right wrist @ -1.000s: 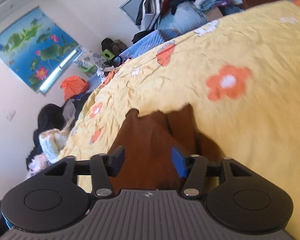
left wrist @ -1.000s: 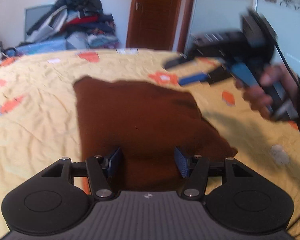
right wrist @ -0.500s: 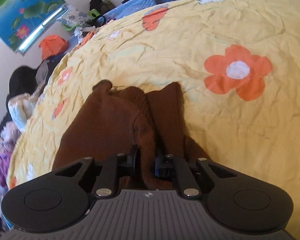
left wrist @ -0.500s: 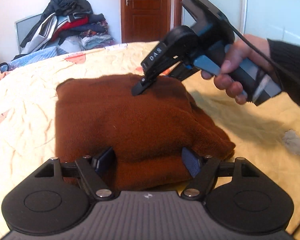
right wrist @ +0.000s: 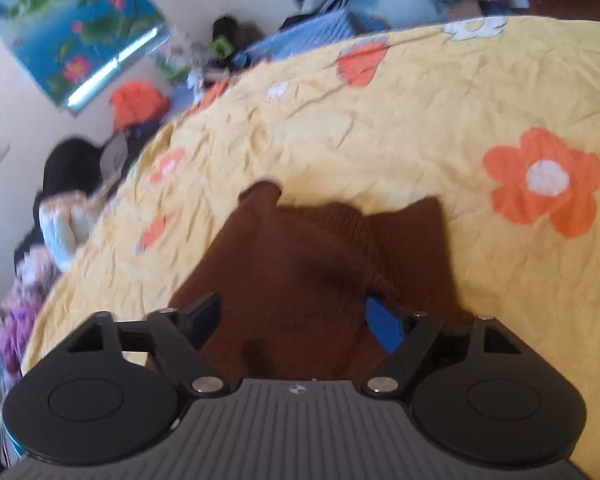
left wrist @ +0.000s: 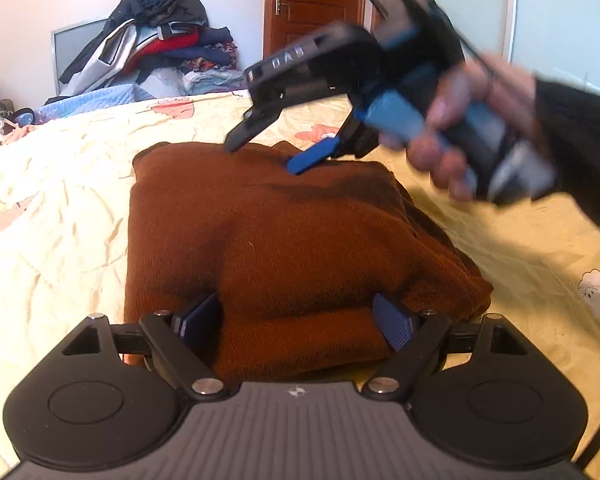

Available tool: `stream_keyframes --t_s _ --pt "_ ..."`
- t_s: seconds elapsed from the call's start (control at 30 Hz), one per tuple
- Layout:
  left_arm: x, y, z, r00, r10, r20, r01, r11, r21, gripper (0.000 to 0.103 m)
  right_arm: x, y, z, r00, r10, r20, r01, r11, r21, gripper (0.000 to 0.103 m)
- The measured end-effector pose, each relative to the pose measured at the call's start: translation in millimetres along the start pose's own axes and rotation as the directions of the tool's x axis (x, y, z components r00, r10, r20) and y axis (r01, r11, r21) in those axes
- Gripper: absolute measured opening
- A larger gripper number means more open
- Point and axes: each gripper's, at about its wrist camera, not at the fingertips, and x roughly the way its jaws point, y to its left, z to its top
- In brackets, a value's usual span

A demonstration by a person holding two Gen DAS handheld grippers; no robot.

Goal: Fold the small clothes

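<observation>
Brown knitted sweater (left wrist: 284, 248), mid-frame on the yellow flowered bedsheet (left wrist: 52, 216), is best flattened evenly, left gripper (left wrist: 296, 316) and right gripper (right wrist: 292, 316) both being spread wide, empty.

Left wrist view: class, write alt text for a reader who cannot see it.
A folded brown sweater lies on a yellow flowered bedsheet between the open left gripper. The right gripper, open and blurred, hangs over its far edge.
</observation>
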Motion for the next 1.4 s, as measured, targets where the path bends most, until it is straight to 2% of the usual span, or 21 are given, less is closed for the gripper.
stream_keyframes --t_s 0.1,0.23,0.3,0.37,0.4,0.47,0.53,0.6,0.73,0.87,0.93,0.97,1.03,1.1,1.17,1.2,1.27,1.3,1.33,1.37,1.4 --pt "-1.2 -5.2 -2.3 1.0 0.007 0.004 -0.007 1.0 0.012 0.086 -10.9 26.4 8.6 0.998 0.025 0.05 -0.023 0.999 -0.037 0.073" --pt "-1.2 -7.3 -4.7 1.0 0.001 0.008 -0.002 1.0 0.014 0.088 13.3 70.0 18.7 0.976 0.216 -0.025 -0.218 0.973 -0.081 0.089" --pt "-3.4 -8.4 -6.3 1.0 -0.005 0.006 0.005 1.0 0.011 0.088 46.9 81.0 23.2 0.973 0.208 -0.097 -0.216 0.973 -0.077 0.091" --pt "-2.9 -7.4 -5.6 1.0 -0.008 0.004 0.008 1.0 0.012 0.088 89.2 74.4 23.8 0.978 0.089 -0.187 -0.104 0.992 -0.071 0.086" --pt "-2.5 -6.8 -5.4 1.0 -0.008 0.005 0.008 1.0 0.012 0.088 93.4 70.2 21.8 0.984 0.118 -0.132 -0.134 0.983 -0.122 0.088" --pt "-2.1 -5.6 -5.2 1.0 -0.011 0.009 0.011 1.0 0.018 0.089 94.6 62.4 28.9 0.987 0.118 -0.108 -0.125 0.99 -0.065 0.085" --pt "-9.9 -3.2 -3.5 1.0 -0.022 0.017 0.022 1.0 0.014 0.088 84.2 65.1 32.6 0.991 0.068 -0.115 -0.07 0.997 -0.021 0.079" --pt "-28.3 3.5 -2.2 0.998 -0.024 0.058 0.024 1.0 -0.009 0.089 52.3 70.4 20.2 0.996 0.036 -0.084 -0.042 0.997 -0.07 0.083" --pt "-67.7 19.9 -17.7 0.991 0.009 0.133 -0.01 1.0 0.007 0.089 -36.1 57.9 -29.7 0.991 0.136 0.006 -0.135 0.986 -0.101 0.098" --pt "-59.0 20.6 -31.1 0.998 0.022 0.063 -0.024 0.999 0.023 0.089 -77.2 21.1 -86.3 0.945 0.326 -0.01 -0.323 0.94 0.109 0.1" --pt "-49.7 14.9 -34.0 0.999 -0.006 0.041 0.005 1.0 0.025 0.089 -69.2 9.0 -109.6 0.962 0.266 -0.059 -0.259 0.96 0.106 0.093" --pt "-44.2 11.1 -35.8 1.0 -0.007 0.03 0.005 0.999 0.037 0.09 -69.0 0.3 -116.8 0.968 0.251 -0.028 -0.247 0.964 0.1 0.074" --pt "-36.4 3.1 -36.2 0.999 0.049 0.019 -0.05 0.996 0.079 0.091 -75.5 -12.8 -115.6 0.974 0.228 -0.002 -0.223 0.958 0.18 0.056" --pt "-38.1 3.6 -34.6 0.999 0.045 0.012 -0.046 0.997 0.062 0.091 -86.0 -1.2 -111.2 0.987 0.161 0.011 -0.161 0.973 0.165 0.059" --pt "-35.3 12.8 -30.0 0.999 0.039 -0.006 -0.039 0.999 0.025 0.091 -98.1 26.9 -112.9 0.991 0.128 0.046 -0.131 0.989 0.062 0.092" --pt "-32.2 15.7 -28.0 0.999 0.041 -0.018 -0.041 0.999 0.009 0.091 -100.3 39.2 -115.6 0.987 0.154 0.052 -0.155 0.988 0.017 0.1" --pt "-28.4 18.8 -26.7 0.998 0.046 -0.044 -0.047 0.999 -0.023 0.091 -93.5 52.2 -121.8 0.982 0.19 0.012 -0.189 0.98 -0.057 0.102" --pt "-29.9 18.8 -28.1 0.997 0.048 -0.054 -0.05 0.998 -0.039 0.091 -82.8 51.6 -123.3 0.989 0.148 -0.02 -0.149 0.986 -0.079 0.102" --pt "-28.7 21.0 -28.3 0.997 0.047 -0.064 -0.051 0.997 -0.056 0.091 -71.1 46.2 -125.6 0.996 0.082 -0.041 -0.086 0.991 -0.101 0.096" --pt "-32.1 20.1 -34.3 0.997 0.043 -0.067 -0.048 0.997 -0.068 0.091 -65.3 39.0 -127.2 0.997 0.072 -0.023 -0.075 0.988 -0.134 0.081" --pt "-32.8 20.3 -34.4 0.997 0.041 -0.065 -0.045 0.996 -0.071 0.091 -67.7 34.6 -127.0 0.998 0.067 0.004 -0.066 0.989 -0.134 0.077"
